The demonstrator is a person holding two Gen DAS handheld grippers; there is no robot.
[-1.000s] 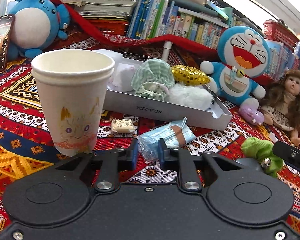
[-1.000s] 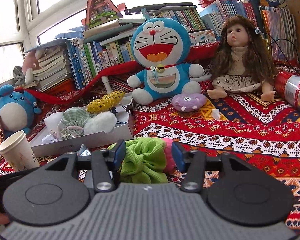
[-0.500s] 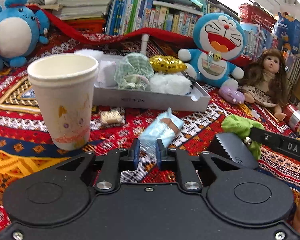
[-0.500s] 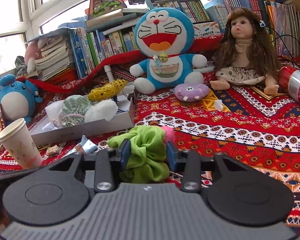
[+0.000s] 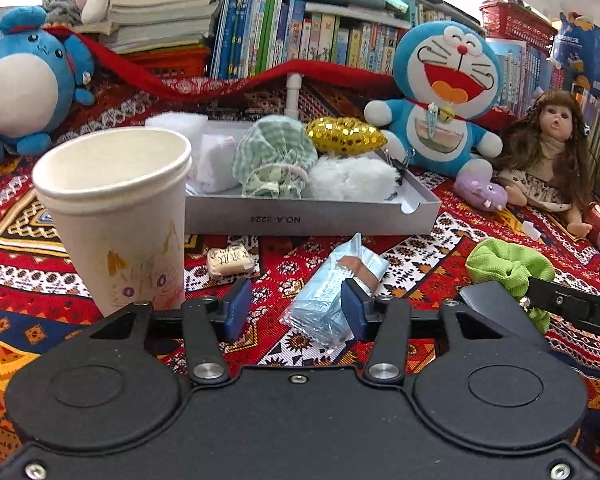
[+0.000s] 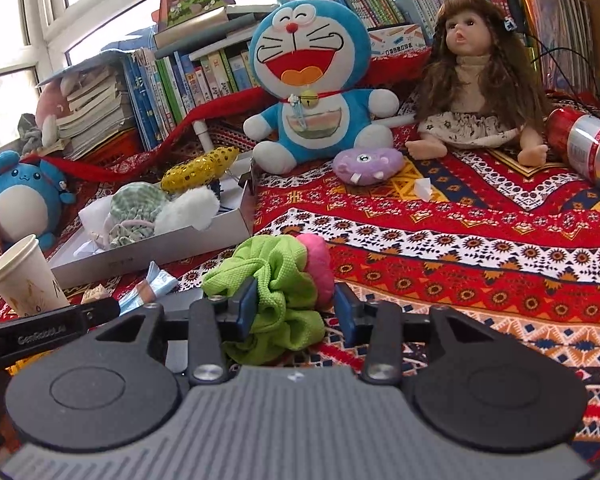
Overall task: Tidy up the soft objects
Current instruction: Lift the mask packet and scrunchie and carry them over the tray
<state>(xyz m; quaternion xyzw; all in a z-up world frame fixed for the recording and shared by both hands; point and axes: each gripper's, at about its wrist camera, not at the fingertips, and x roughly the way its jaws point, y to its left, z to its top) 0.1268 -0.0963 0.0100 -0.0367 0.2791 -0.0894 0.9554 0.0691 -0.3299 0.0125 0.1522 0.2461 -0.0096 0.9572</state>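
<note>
A grey tray (image 5: 312, 220) holds a green checked pouch (image 5: 274, 156), a white fluffy toy (image 5: 352, 178) and a gold sequin toy (image 5: 346, 136). A light blue plastic packet (image 5: 332, 292) lies on the cloth between the fingers of my open left gripper (image 5: 293, 309). A green scrunchie (image 6: 276, 280) with a pink soft thing (image 6: 318, 258) behind it lies between the fingers of my right gripper (image 6: 294, 312), whose jaws stand apart with the left pad touching the scrunchie. The scrunchie also shows in the left wrist view (image 5: 508, 264).
A paper cup (image 5: 116, 216) stands close at the left. A small wrapped candy (image 5: 230, 260) lies before the tray. A Doraemon plush (image 6: 312, 80), a doll (image 6: 476, 80), a purple toy (image 6: 368, 166), a blue plush (image 5: 24, 84), a can (image 6: 588, 148) and books ring the patterned cloth.
My left gripper has opened, letting go of the blue packet. My right gripper closed around the green scrunchie half a second ago and now stands wider again.
</note>
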